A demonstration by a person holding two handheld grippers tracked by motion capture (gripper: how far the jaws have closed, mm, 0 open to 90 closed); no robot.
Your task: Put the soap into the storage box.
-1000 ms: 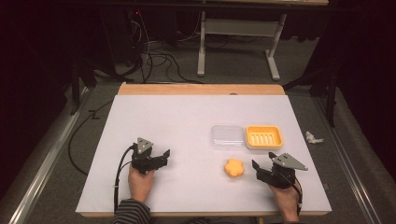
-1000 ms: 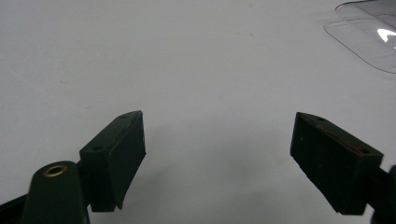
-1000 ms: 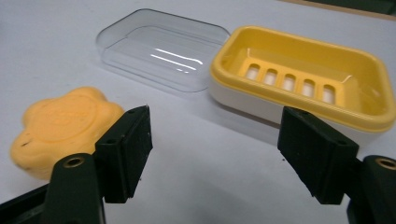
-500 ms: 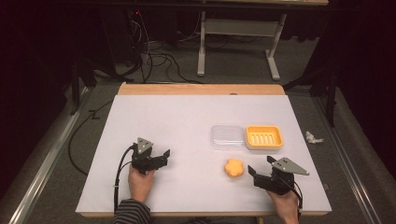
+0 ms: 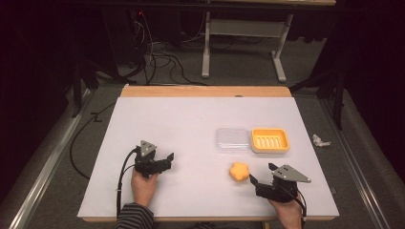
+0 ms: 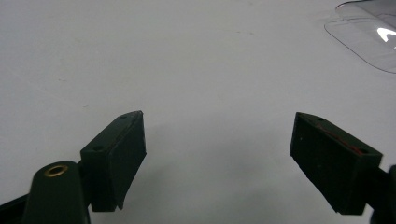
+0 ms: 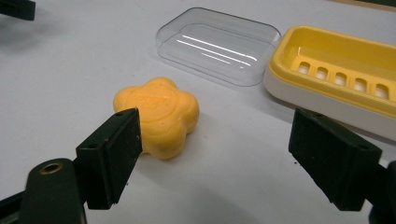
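Observation:
An orange flower-shaped soap point(image 5: 239, 171) point(image 7: 159, 114) lies flat on the white table point(image 5: 191, 124). My right gripper point(image 5: 261, 174) point(image 7: 215, 154) stands open just to the right of it and a little nearer the table's front edge. Its jaws have just opened wide and eased in a little, with nothing between the pads. The soap lies just beyond the tip of the left-hand jaw in the right gripper view, apart from it. My left gripper point(image 5: 168, 160) point(image 6: 217, 154) rests open at the near left, over bare table.
A yellow soap dish point(image 5: 270, 140) point(image 7: 336, 70) sits behind the soap to the right, with a clear plastic lid point(image 5: 231, 139) point(image 7: 217, 46) point(image 6: 369, 42) beside it on its left. A crumpled white scrap point(image 5: 320, 140) lies on the floor to the right of the table.
My right gripper has drawn back a little toward the near edge, away from the soap, and its jaws stand wider. The soap and the left gripper have stayed put.

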